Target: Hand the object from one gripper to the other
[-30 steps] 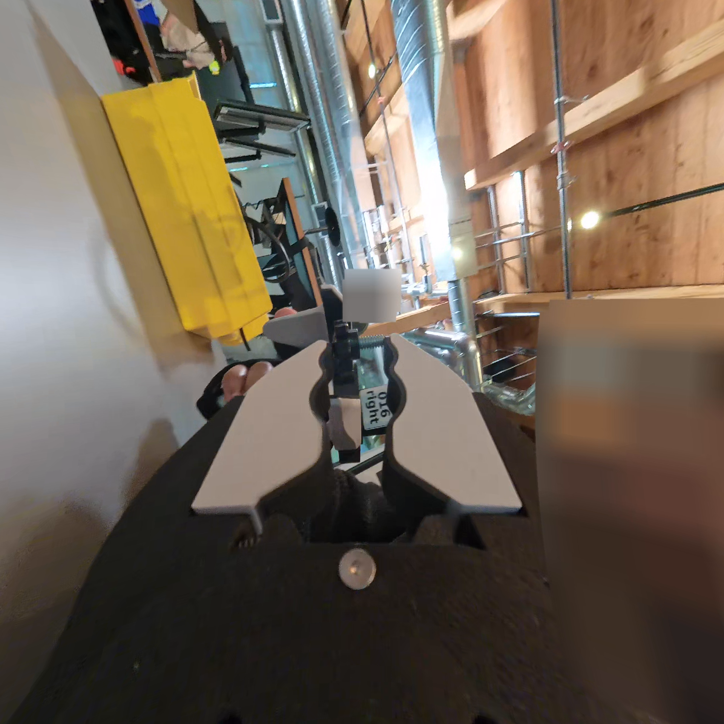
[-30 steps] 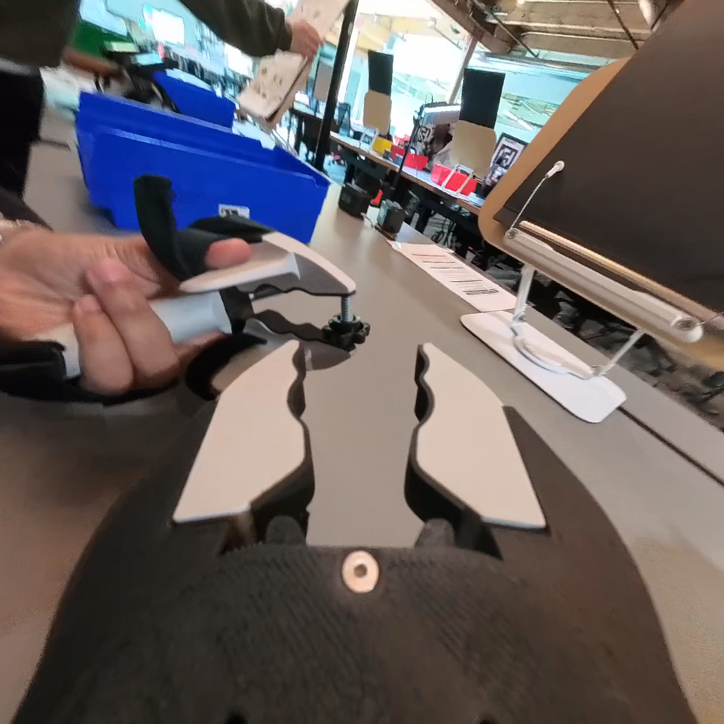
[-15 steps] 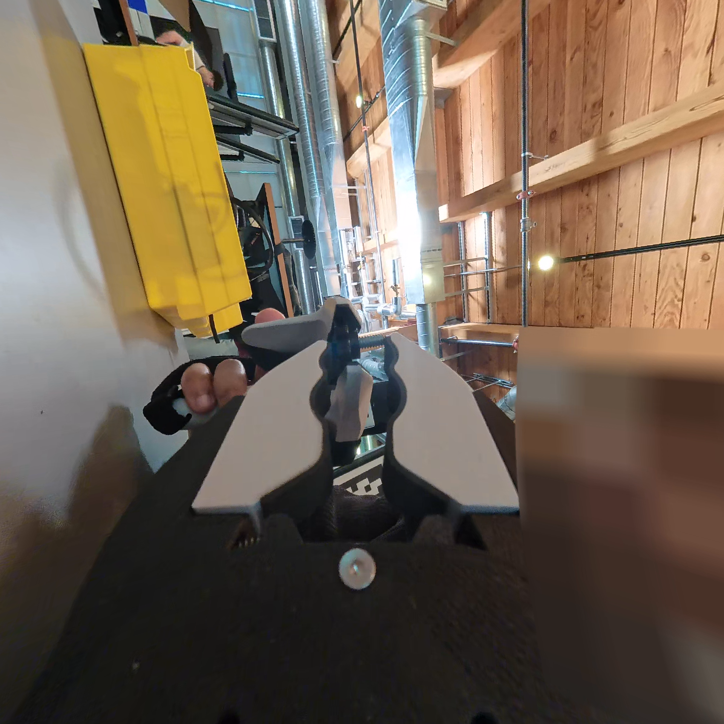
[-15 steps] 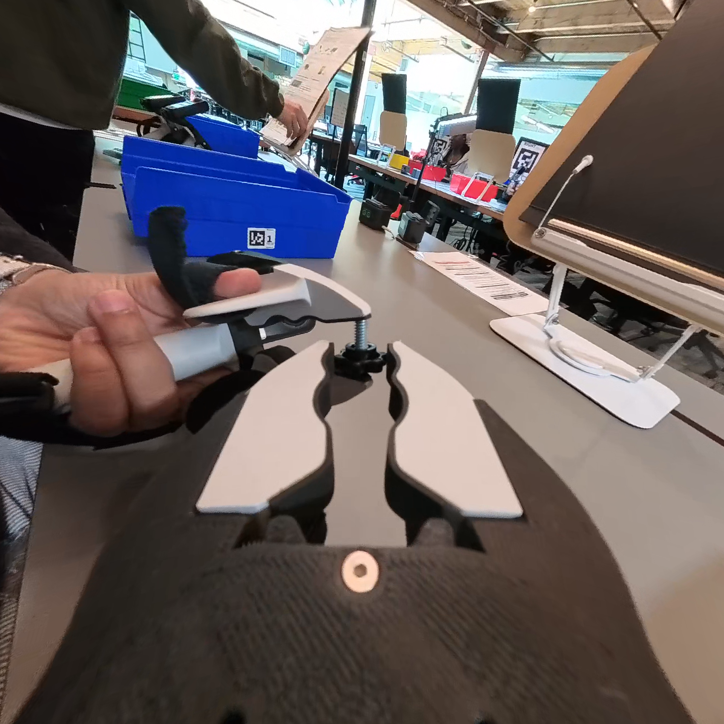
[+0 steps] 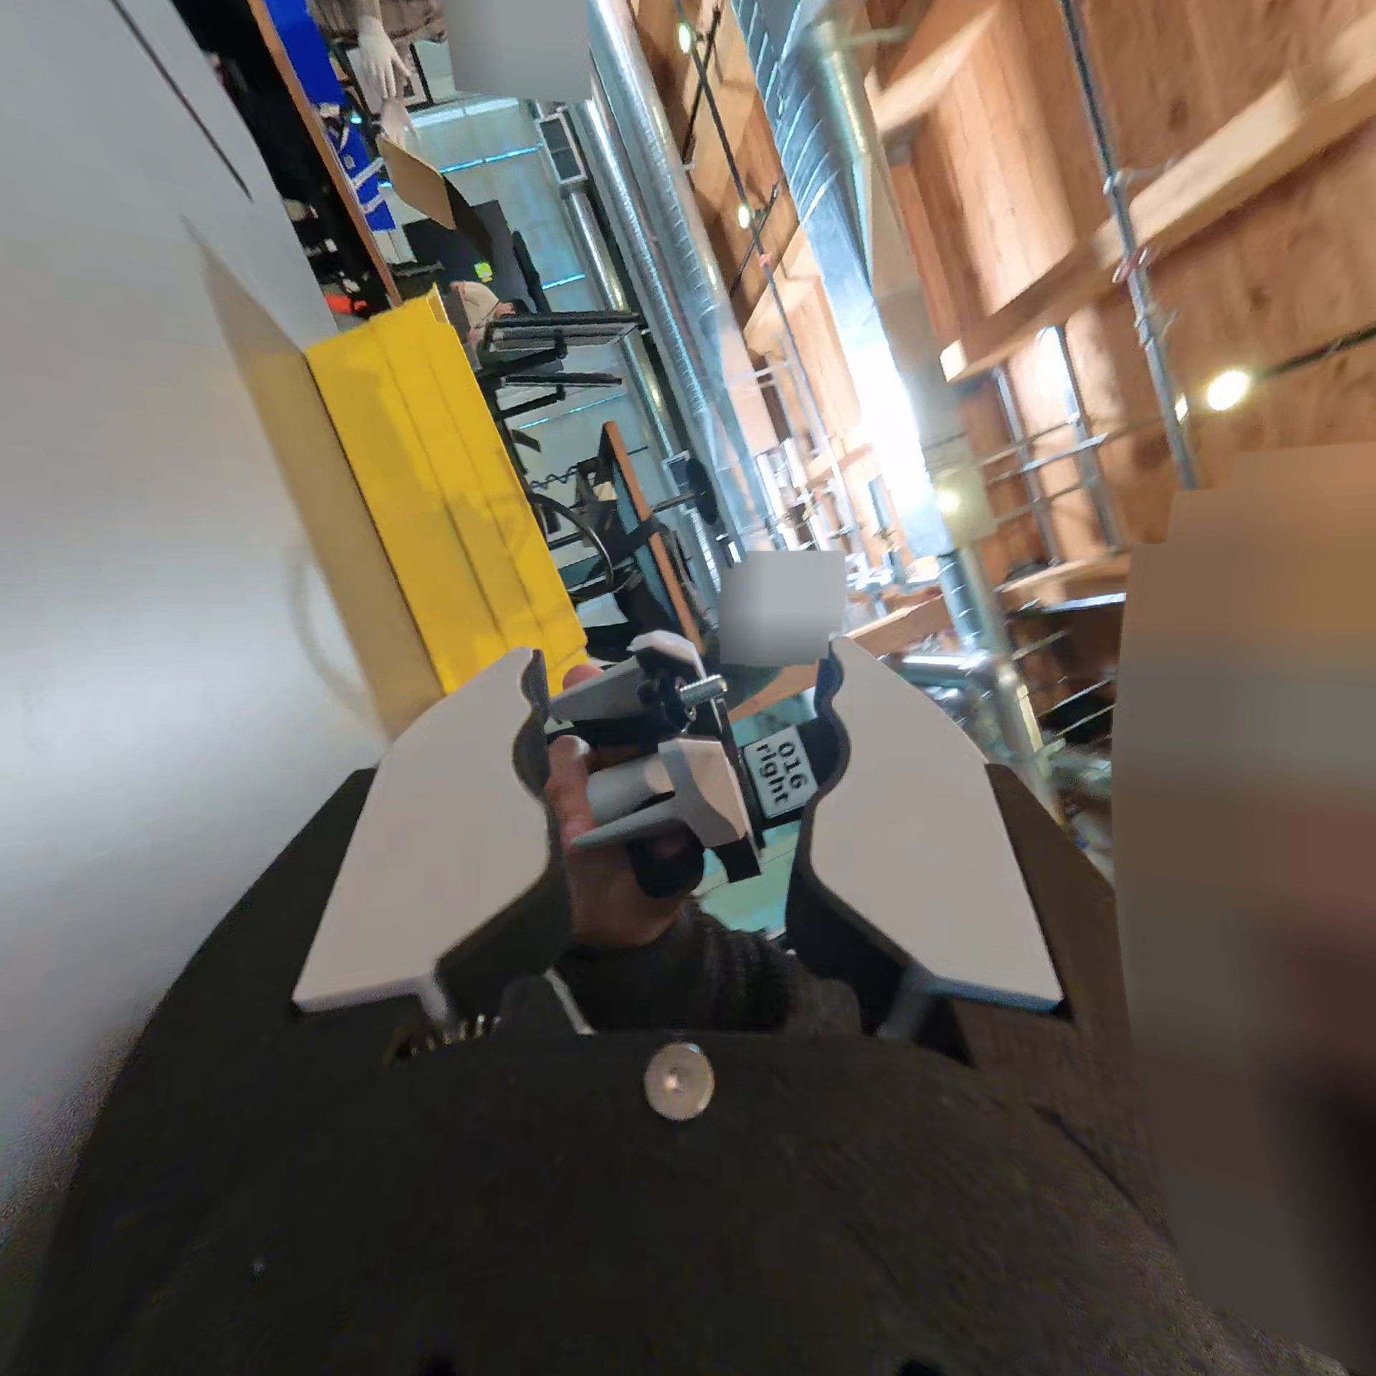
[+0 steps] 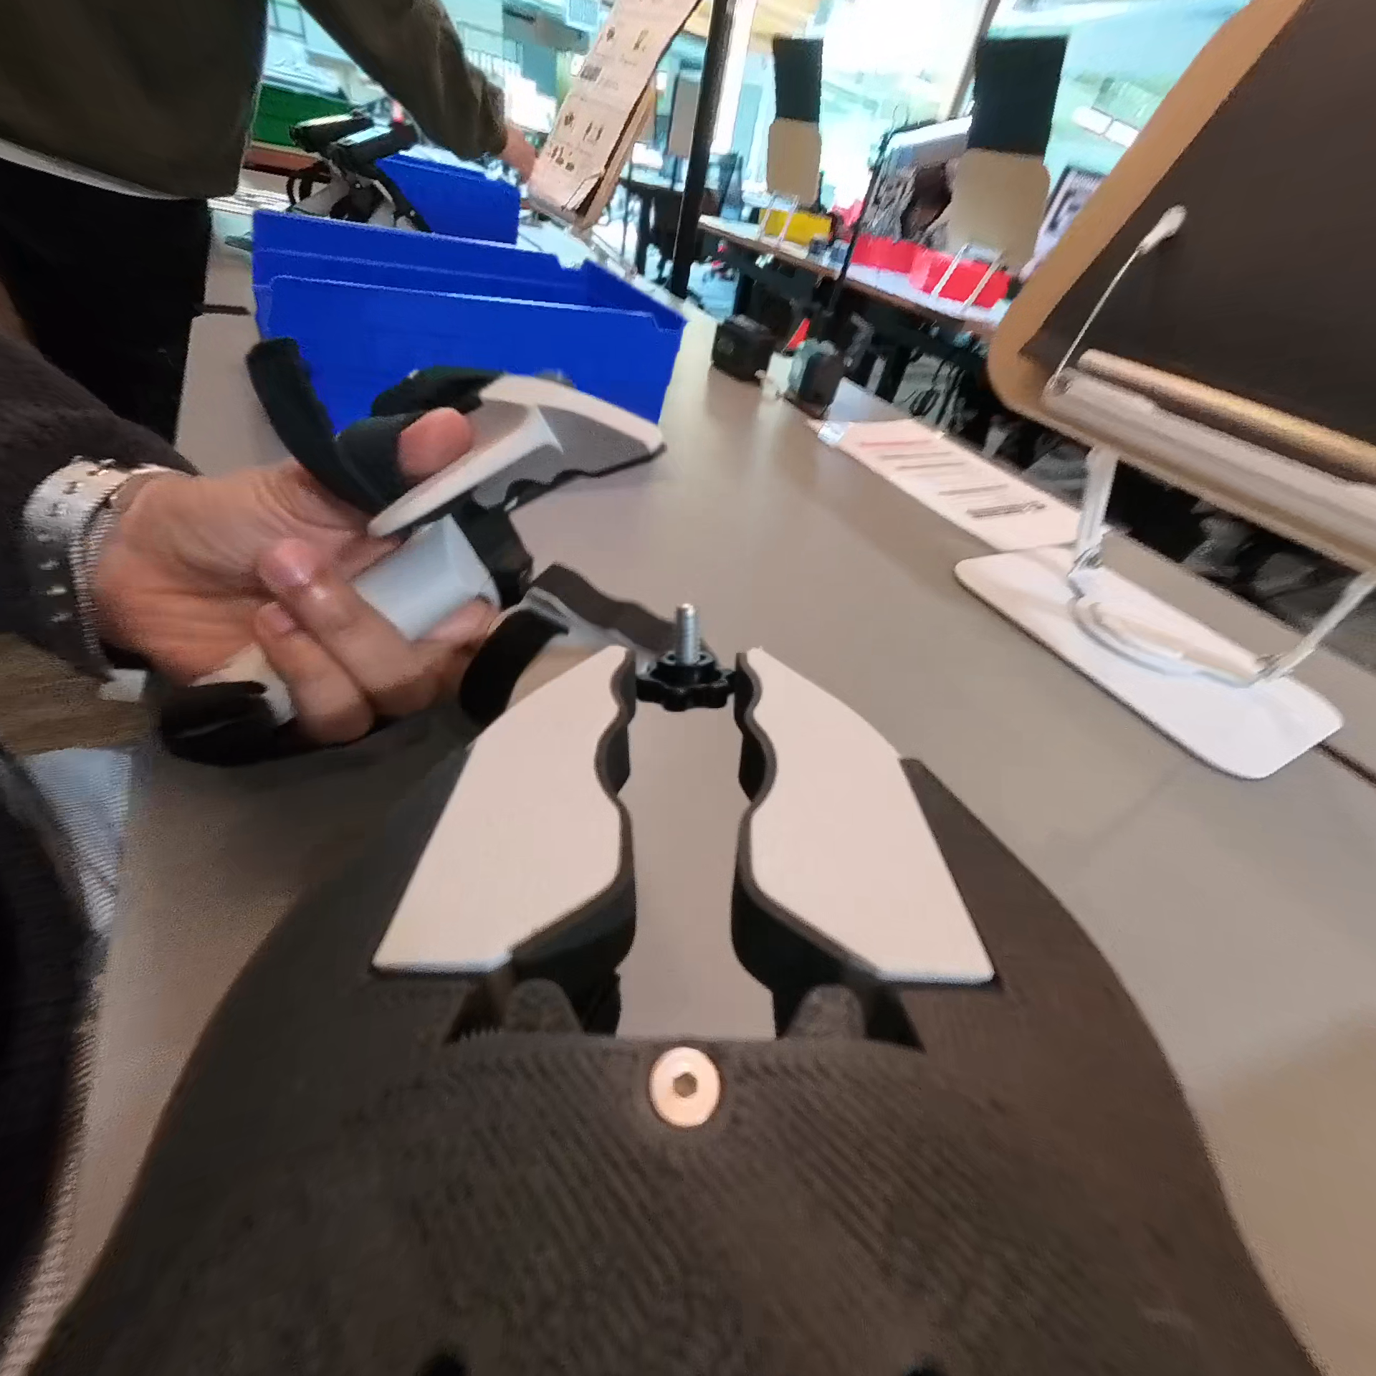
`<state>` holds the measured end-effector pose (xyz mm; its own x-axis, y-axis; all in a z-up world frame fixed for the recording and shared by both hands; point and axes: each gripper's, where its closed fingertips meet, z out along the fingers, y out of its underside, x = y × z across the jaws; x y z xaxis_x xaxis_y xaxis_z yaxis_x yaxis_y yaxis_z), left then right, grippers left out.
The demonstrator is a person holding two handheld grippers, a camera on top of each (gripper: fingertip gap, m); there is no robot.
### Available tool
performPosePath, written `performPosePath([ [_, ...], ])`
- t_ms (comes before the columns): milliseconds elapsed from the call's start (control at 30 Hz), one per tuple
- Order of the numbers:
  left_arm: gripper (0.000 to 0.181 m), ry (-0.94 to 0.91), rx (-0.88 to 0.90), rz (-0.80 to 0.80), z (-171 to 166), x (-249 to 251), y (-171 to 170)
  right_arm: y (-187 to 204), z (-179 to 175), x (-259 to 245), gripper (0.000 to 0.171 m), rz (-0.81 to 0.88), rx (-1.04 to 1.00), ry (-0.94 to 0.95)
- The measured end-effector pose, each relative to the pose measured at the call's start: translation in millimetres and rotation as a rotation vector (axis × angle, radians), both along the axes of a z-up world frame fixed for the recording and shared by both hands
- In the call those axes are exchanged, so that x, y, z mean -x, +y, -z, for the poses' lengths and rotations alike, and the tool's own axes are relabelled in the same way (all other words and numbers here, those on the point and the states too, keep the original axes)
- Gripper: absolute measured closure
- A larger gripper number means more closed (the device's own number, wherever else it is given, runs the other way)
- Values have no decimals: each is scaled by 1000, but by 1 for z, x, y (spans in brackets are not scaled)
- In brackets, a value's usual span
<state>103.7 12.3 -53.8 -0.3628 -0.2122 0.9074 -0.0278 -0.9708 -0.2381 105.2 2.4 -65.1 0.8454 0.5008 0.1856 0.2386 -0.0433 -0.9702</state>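
- Your right tongs grip the black knob screw at their tips, thread upright, above bare counter.
- Your left tongs stand wide apart and empty, near left of the screw.
- Far left: blue bin. Right: white stand.
- Only the left wrist view shows the yellow bin.

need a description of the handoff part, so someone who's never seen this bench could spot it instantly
Start at the grey table with the blue bin at its back left. Just above it, the right claw pinches a small knob screw at its fingertips. It is the only tiny part here: a black lobed knob with a short silver threaded stud pointing up, next to the open left claw.
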Motion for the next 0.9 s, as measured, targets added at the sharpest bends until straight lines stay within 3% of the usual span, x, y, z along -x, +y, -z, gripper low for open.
performPosePath([
  [233,139,123,-554,65,2,1,-9,-8,28,-4,146,-106,364,130],
  [367,147,304,-961,61,29,-2,-15,-12,55,-11,146,-116,517,63],
  [433,151,349,-1080,84,40,-1,-19,-16,67,-12,146,-120,564,-21],
  [600,154,389,-1036,217,58,-1,-32,-24,80,-3,146,-169,559,-183],
  [900,160,469,-1037,292,72,1,-39,-27,74,10,146,-202,479,-255],
])
